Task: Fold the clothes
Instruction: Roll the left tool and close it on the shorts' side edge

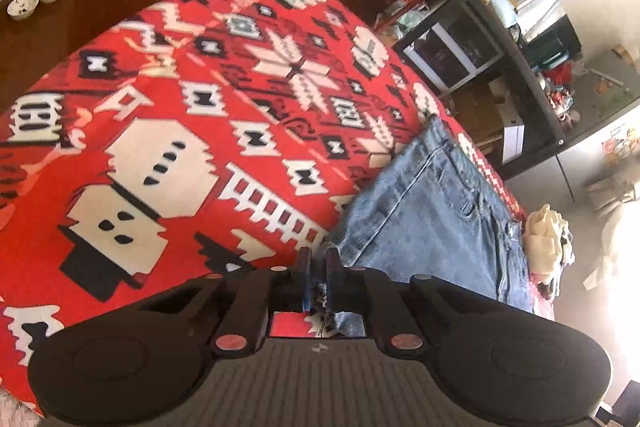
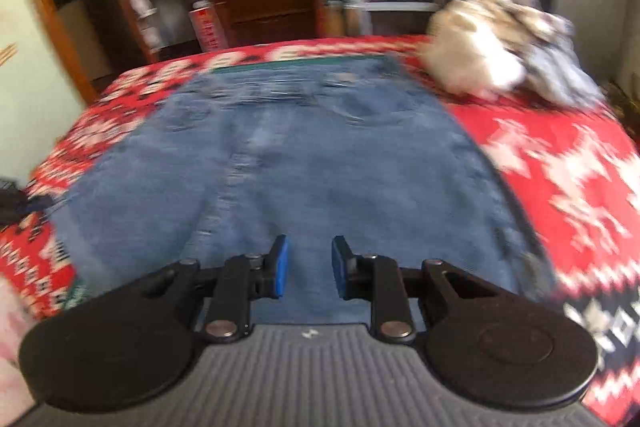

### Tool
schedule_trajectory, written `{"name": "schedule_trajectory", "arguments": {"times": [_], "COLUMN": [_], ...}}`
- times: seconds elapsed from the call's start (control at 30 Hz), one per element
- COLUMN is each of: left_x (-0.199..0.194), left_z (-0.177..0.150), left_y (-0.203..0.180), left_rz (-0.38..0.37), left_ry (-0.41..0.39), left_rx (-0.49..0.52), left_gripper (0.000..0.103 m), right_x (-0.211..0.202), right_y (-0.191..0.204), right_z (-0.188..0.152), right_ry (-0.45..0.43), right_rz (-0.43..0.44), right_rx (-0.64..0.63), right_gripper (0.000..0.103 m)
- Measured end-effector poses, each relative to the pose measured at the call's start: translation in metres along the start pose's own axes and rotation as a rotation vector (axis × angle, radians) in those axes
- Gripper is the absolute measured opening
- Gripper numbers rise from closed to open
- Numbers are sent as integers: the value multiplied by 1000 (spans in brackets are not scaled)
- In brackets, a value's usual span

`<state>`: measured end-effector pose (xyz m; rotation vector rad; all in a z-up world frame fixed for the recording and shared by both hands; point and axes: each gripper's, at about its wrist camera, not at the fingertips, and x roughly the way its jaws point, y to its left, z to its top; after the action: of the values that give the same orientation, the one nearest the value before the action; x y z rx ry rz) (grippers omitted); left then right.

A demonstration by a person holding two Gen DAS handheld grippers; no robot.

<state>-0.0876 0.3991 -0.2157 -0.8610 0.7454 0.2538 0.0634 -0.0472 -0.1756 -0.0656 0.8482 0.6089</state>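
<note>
In the left wrist view the left gripper [image 1: 317, 259] sits at the lower centre of the frame with its jaws nearly together, and a bit of blue denim seems to be pinched between them, though that spot is dark and hard to read. The jeans [image 1: 432, 211] lie flat at the lower right on a red patterned blanket [image 1: 180, 115]. In the blurred right wrist view the right gripper [image 2: 309, 267] hangs with its blue pads [image 2: 281, 269] parted above the jeans [image 2: 320, 155], and a pale clothes pile [image 2: 492, 63] rests at the upper right.
</note>
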Motion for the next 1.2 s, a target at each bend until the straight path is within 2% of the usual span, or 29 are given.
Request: {"name": "schedule_trajectory", "arguments": {"times": [0.23,0.37,0.5,0.67,0.73,0.77,0.8,0.93,1.03,1.07,1.1,1.2], "left_x": [-15,-21,-24,-24,-22,-21,-20,-18,-17,-17,-17,-18], "left_z": [8,13,15,14,12,11,11,8,7,6,5,2], "left_y": [-17,-20,-19,-15,-13,-11,-10,-7,-4,-3,-1,4], "left_rz": [-45,-72,-91,-108,-117,-121,-124,-129,-123,-120,-120,-120], "left_ry": [-24,-35,-37,-30,-27,-26,-26,-32,-37,-39,-42,-46], "left_rx": [-11,-33,-56,-87,-105,-113,-120,-122,-123,-124,-131,-154], "left_gripper": [6,6,5,5,5,5,5,6,19,30,35,41], "right_x": [39,64,84,110,112,111,109,107,110,111,111,111], "right_y": [129,210,246,290,291,291,290,285,283,282,282,282], "right_z": [33,36,30,23,19,18,15,14,18,19,20,19], "right_ry": [-13,-7,5,21,22,18,13,12,18,20,22,25], "right_rz": [254,366,332,287,284,285,282,280,281,281,282,284], "right_rx": [-227,-349,-419,-505,-515,-516,-516,-493,-476,-471,-468,-463], "right_gripper": [25,26,30,29,22,14,10,4,4,4,4,4]}}
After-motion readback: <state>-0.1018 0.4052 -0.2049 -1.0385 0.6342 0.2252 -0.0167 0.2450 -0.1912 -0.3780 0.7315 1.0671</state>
